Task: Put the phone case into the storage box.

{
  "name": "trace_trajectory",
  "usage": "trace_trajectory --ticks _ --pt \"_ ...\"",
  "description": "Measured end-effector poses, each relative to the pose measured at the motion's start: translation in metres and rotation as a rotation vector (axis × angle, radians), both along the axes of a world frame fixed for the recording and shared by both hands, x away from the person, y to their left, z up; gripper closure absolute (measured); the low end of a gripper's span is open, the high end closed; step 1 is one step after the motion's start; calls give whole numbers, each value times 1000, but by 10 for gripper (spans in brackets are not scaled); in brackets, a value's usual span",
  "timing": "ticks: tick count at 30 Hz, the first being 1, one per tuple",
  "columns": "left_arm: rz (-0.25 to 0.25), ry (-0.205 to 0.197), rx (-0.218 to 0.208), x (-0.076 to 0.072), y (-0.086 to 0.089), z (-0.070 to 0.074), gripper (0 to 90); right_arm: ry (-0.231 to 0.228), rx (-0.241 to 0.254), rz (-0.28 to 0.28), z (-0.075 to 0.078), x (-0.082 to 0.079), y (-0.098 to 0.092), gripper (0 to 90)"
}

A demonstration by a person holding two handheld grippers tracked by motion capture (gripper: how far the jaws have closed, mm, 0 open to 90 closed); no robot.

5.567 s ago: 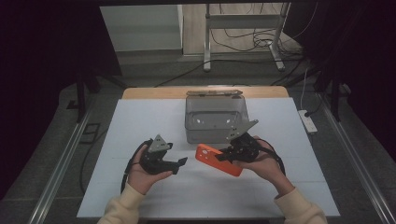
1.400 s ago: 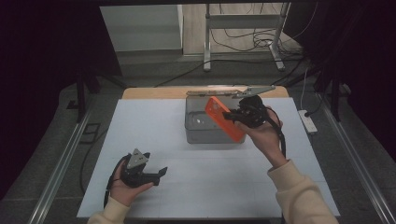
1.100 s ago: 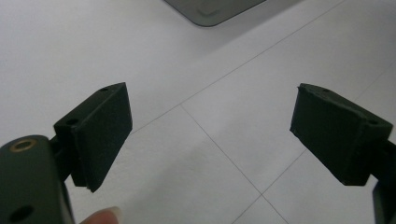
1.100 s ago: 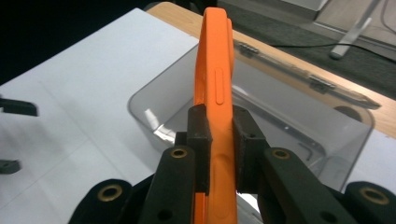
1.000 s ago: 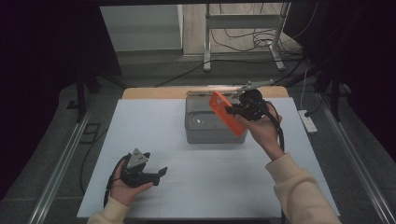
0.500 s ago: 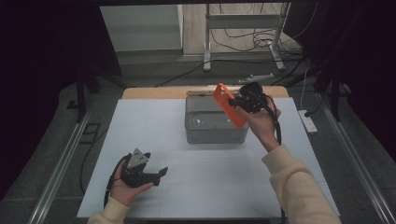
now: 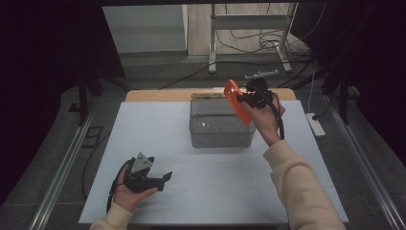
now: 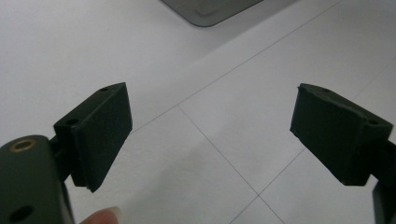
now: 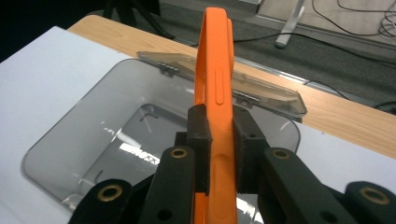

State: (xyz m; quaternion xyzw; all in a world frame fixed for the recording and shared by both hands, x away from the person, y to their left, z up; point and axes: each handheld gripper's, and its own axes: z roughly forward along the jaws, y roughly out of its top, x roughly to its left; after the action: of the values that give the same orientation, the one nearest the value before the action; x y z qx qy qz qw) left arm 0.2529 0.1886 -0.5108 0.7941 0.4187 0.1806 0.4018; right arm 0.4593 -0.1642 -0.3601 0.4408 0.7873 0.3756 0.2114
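Note:
An orange phone case (image 7: pixel 236 101) is held on edge above the right back corner of a clear grey plastic box (image 7: pixel 218 125). My right gripper (image 7: pixel 249 97) is shut on it; in the right gripper view the case (image 9: pixel 215 93) rises between the two pads (image 9: pixel 200 140) over the open box (image 9: pixel 116 130), whose lid (image 9: pixel 261 93) lies flipped back. My left gripper (image 7: pixel 165 178) rests low at the table's front left, held in a hand. In the left gripper view its jaws stand wide apart (image 8: pixel 210 130) with nothing between them.
The white table top (image 7: pixel 143 134) has a wooden strip (image 7: pixel 158 94) along its far edge. A power strip (image 7: pixel 317 124) lies off the right side. Cables and a metal stand (image 7: pixel 249 33) are on the floor behind. A corner of the box (image 8: pixel 210 9) shows ahead of the left gripper.
My right gripper has carried the orange case from the table in front of the box up and back over the box's right rear corner. The left hand has stayed put for the last second.

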Motion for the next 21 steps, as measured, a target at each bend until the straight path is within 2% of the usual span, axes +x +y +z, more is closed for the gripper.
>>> trace_trajectory --ticks 9,14,21 --pt "-2 1 3 0 0 -1 130 21 -27 -71 -13 18 -2 793" --pt "-3 2 3 0 0 -1 130 24 -39 -98 -15 26 -3 793" --pt "-4 2 5 0 0 -1 131 37 -31 -141 -17 33 -9 793"
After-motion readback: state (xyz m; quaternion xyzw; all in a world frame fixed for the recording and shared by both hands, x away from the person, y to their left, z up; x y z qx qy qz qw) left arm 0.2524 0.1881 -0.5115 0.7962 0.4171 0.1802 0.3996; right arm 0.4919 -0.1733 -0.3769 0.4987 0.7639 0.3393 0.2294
